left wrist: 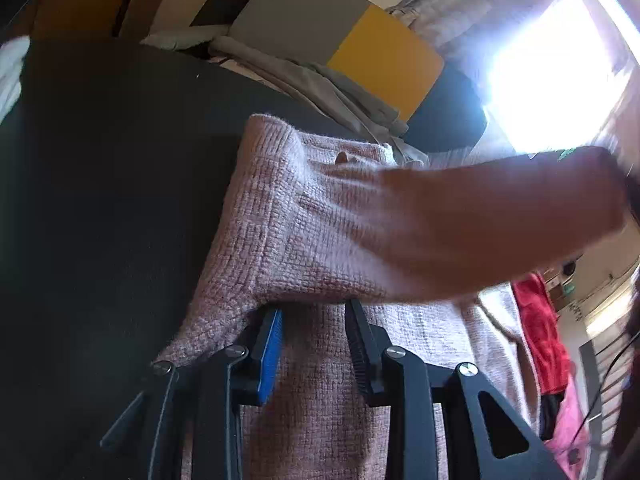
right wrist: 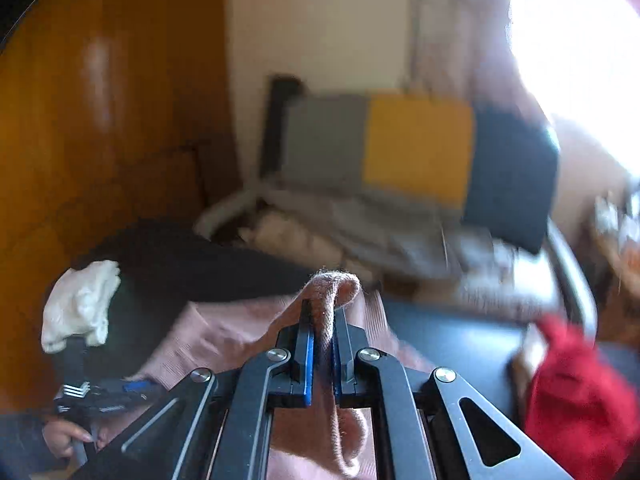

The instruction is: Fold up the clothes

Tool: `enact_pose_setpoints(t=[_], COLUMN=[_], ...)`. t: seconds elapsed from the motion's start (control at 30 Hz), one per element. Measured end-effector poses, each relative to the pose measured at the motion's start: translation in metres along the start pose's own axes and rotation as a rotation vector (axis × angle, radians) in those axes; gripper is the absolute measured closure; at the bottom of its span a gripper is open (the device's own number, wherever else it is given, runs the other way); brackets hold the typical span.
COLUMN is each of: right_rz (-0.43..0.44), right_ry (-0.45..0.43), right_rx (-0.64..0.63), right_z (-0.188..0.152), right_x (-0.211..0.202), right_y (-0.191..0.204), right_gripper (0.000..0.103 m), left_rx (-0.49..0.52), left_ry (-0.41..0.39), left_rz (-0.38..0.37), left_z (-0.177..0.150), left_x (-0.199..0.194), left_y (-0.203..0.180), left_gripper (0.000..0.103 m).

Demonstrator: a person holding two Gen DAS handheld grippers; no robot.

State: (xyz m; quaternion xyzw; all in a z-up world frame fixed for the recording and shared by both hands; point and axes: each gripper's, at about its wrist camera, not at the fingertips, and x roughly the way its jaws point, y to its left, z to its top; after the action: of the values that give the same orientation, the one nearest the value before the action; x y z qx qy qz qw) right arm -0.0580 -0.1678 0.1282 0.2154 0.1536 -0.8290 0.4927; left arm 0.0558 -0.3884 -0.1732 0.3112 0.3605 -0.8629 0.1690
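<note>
Pink waffle-knit sweater (right wrist: pixel 326 320) — bunched fold; right gripper (right wrist: pixel 323 344)

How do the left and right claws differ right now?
The right claw is shut on a fold of the pink knit garment; the left claw is open, its jaws apart over that garment. Right view is motion-blurred, left sharper. Both have black fingers with blue pads.

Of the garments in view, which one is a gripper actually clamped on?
The pink knit sweater: the right gripper pinches a fold of it, while the white garment and red garment lie untouched at the sides.
</note>
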Motion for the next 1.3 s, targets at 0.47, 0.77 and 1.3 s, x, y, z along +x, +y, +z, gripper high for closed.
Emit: enact_pose_setpoints(t=[0.47, 0.77, 1.3], right_rz=[-0.196, -0.227, -0.148], right_ry=[0.254, 0.375, 0.33], right_rx=[0.238, 0.461, 0.264], right_z=[-0.103, -0.178, -0.169], right_x=[0.081, 0.111, 0.099], right_y=[-0.086, -0.127, -0.058], right_gripper=[0.096, 0.093, 0.076], left_rx=[0.025, 0.078, 0.322], left_ry=[0.012, -0.023, 0.008], left_rz=[0.039, 0.015, 0.169], left_z=[-0.004, 0.011, 0.068], left_x=[-0.005, -0.031, 0.055], left_y=[-0.006, -0.029, -0.069], left_gripper=[0.073, 0.072, 0.071])
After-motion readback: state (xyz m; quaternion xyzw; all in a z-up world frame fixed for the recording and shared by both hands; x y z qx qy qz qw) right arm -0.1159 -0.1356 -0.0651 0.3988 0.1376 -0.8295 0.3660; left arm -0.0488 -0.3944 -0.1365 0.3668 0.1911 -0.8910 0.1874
